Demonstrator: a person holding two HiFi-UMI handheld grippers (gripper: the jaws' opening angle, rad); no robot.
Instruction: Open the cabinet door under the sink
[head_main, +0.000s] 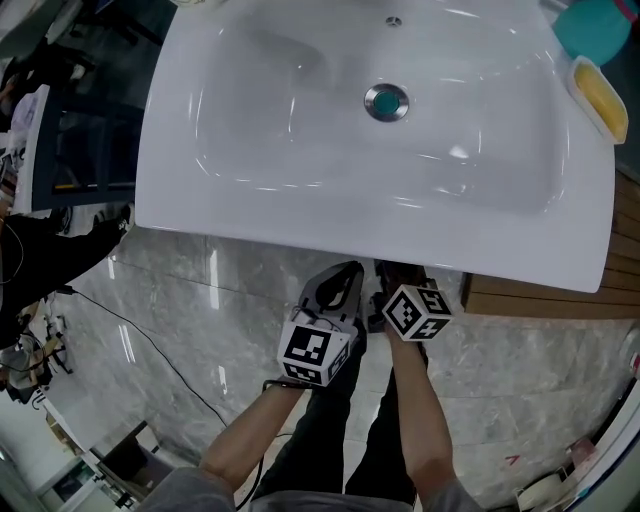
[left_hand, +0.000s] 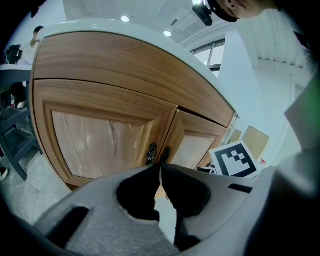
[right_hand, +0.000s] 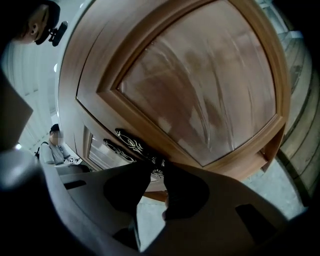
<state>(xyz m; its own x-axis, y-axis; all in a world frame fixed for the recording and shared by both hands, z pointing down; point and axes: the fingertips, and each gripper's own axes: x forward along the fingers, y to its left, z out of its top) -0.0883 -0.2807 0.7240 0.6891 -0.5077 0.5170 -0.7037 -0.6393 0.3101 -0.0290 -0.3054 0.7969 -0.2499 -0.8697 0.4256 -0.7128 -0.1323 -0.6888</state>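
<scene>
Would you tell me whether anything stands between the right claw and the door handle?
Nothing visible does: the right claw sits right at the handle, whose end shows in the gap between its tips.

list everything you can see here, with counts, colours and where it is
white ceramic sink basin: one, white, on top of the cabinet
round metal drain: one, silver-teal, middle of the basin
teal round container: one, teal, basin's far right corner
yellow block in a white dish: one, yellow, basin's right rim
wooden cabinet doors: two, light brown, under the sink, look closed
dark ornate metal handles: two, black, side by side where the doors meet
grey marble floor: one, grey, below
thin black cable: one, black, on the floor at the left
left gripper: one, grey, jaws together, empty
right gripper: one, grey, jaws apart, a handle's end at its tips
person's forearms: two, bottom of the head view
</scene>
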